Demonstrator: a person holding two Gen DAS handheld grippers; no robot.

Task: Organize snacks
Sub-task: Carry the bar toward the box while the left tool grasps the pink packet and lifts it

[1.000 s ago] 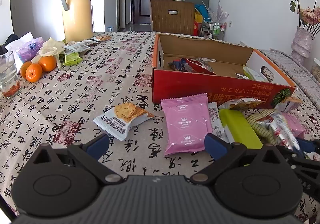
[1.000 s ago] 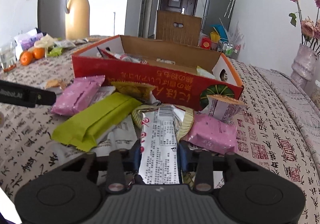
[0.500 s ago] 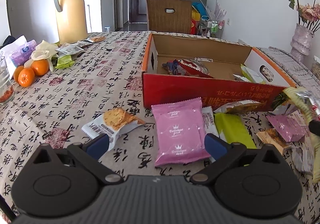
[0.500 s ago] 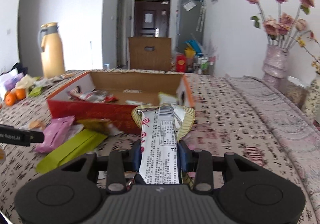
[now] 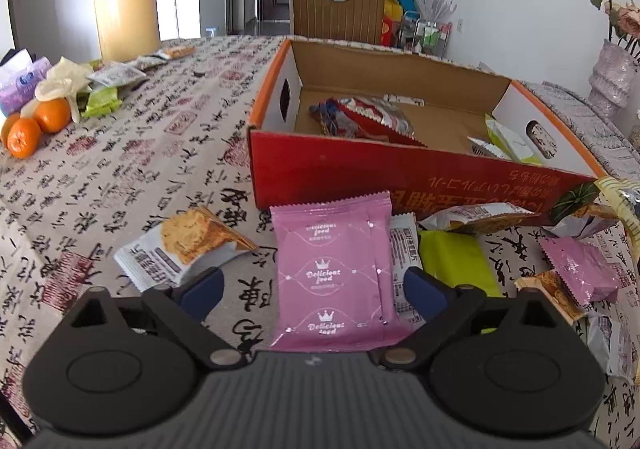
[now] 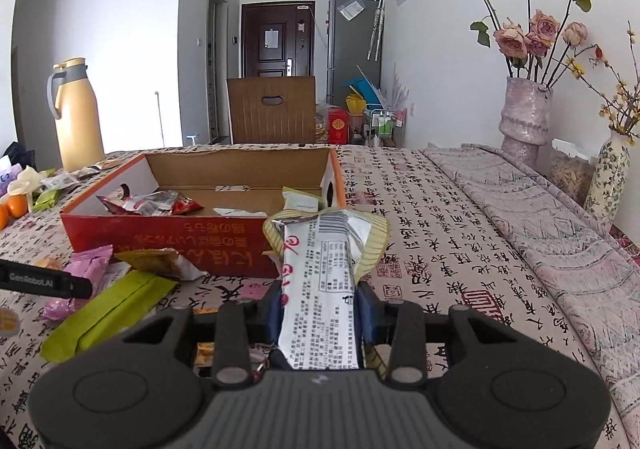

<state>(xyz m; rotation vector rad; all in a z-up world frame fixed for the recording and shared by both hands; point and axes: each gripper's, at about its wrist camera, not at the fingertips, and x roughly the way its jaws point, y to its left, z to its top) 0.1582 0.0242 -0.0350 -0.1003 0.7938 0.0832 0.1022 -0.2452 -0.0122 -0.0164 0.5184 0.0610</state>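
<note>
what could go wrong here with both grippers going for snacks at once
The right gripper pinches only the lower end of its white printed packet, so the free top could catch the red box wall. The left gripper, jaws just closing around the pink packet, might also snag the white wrapper tucked beside it.

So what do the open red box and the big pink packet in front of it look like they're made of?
Open red box: looks like corrugated cardboard, with plain brown inner walls, a printed red outside and die-cut handle holes. Big pink packet: probably thin plastic film, semi-matte, with crimped, serrated ends and a back seam.
</note>
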